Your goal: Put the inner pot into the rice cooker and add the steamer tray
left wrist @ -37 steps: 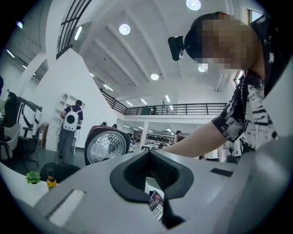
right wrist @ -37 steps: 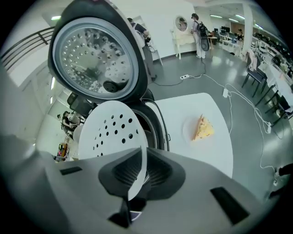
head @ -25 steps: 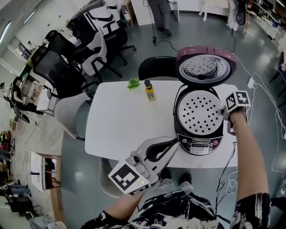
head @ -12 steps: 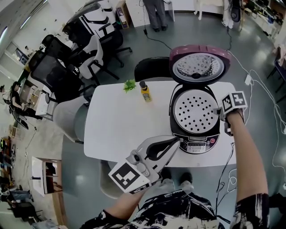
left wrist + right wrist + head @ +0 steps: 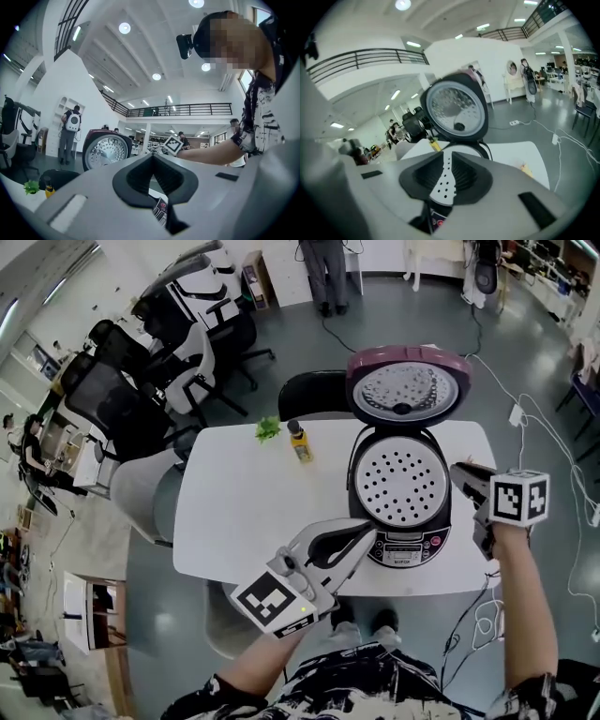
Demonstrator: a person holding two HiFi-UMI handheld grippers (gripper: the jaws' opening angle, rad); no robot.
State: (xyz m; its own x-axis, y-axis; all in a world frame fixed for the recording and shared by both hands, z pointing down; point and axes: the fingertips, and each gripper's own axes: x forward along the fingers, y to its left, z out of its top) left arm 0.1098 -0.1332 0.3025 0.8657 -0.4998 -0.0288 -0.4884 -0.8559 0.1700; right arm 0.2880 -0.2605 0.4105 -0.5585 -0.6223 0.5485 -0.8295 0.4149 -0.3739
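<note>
White perforated tray (image 5: 400, 487) looks to be sitting in the cooker (image 5: 405, 547) already, lid (image 5: 408, 390) flipped up behind it, so I'd call this the letting-go bit at the tail end of the job. The pot itself is hidden under the tray.

To do it well, eyeball the tray rim all the way round and make sure it sits flat rather than cocked on one edge. Then take the tongs off to the side so nothing hooks the rim or bumps the open lid.

Tray is centre-right in the head view. Right tongs (image 5: 458, 470) hang just right of it, clear of the rim. Their jaws have just been closing and are all but together now, with nothing in them. In their own view the tray (image 5: 442, 185) only peeks through the sliver.

Left tongs (image 5: 372, 529) are pressed together and empty, lower centre over the tabletop (image 5: 244, 493) edge. Their tips are near the cooker's front panel, and I can't tell if they touch it.
</note>
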